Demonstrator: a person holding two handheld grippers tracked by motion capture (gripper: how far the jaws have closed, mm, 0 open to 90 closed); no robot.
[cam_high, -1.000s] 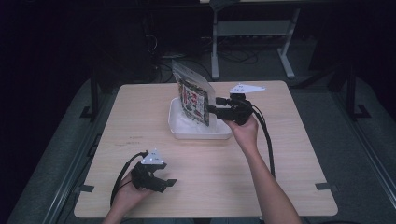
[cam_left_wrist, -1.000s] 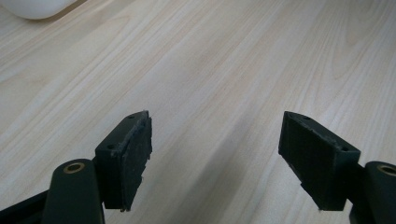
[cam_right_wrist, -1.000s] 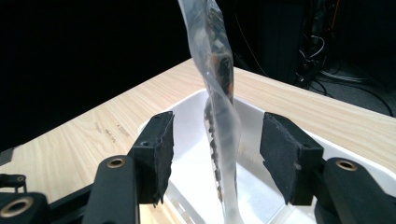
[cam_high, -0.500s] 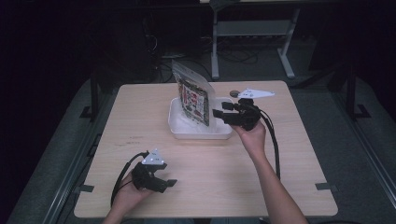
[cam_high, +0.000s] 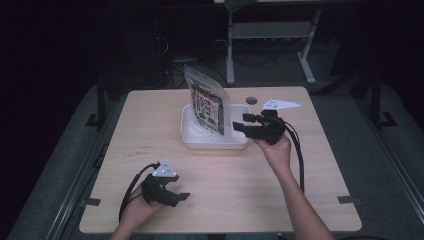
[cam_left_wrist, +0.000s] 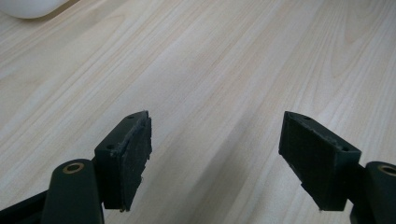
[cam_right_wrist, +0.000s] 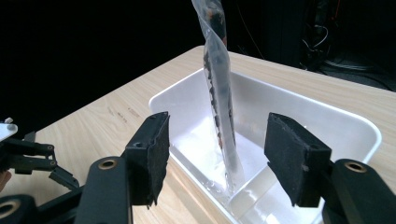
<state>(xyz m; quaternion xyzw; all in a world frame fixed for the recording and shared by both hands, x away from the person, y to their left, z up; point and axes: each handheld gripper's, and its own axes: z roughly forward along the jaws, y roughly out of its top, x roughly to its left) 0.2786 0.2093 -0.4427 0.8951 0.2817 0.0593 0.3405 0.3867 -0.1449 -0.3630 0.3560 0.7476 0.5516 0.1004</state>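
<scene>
The clear plastic pouch with a printed red-and-black label (cam_high: 206, 102) stands on edge inside the shallow white rectangular plastic tray (cam_high: 187, 135), near the middle of the light wood-grain tabletop (cam_high: 150, 115). Its bottom edge rests on the tray floor and its top leans over the tray's far-left corner; the tray walls appear to be what keeps it from sliding flat.

The right gripper (cam_high: 240, 122) is held level at the tray's right end, pointed at the pouch. In the right gripper view its fingers (cam_right_wrist: 156, 149) stand wide apart on either side of the pouch's thin edge (cam_right_wrist: 219, 98), with clear gap on both sides and nothing pressed between the pads. The jaws have just been opening further. Judgement: the pouch has been released and supports itself; this placement is effectively complete, provided the pouch does not tip.

The left gripper (cam_high: 181, 197) sits low over the near-left part of the tabletop, well apart from the tray. Its fingers (cam_left_wrist: 130, 154) are spread wide over bare wood and hold nothing. Judgement: this hand is parked clear so as not to obstruct the working side.

Risk noted: the leaning pouch could topple if brushed while the right gripper backs out.
</scene>
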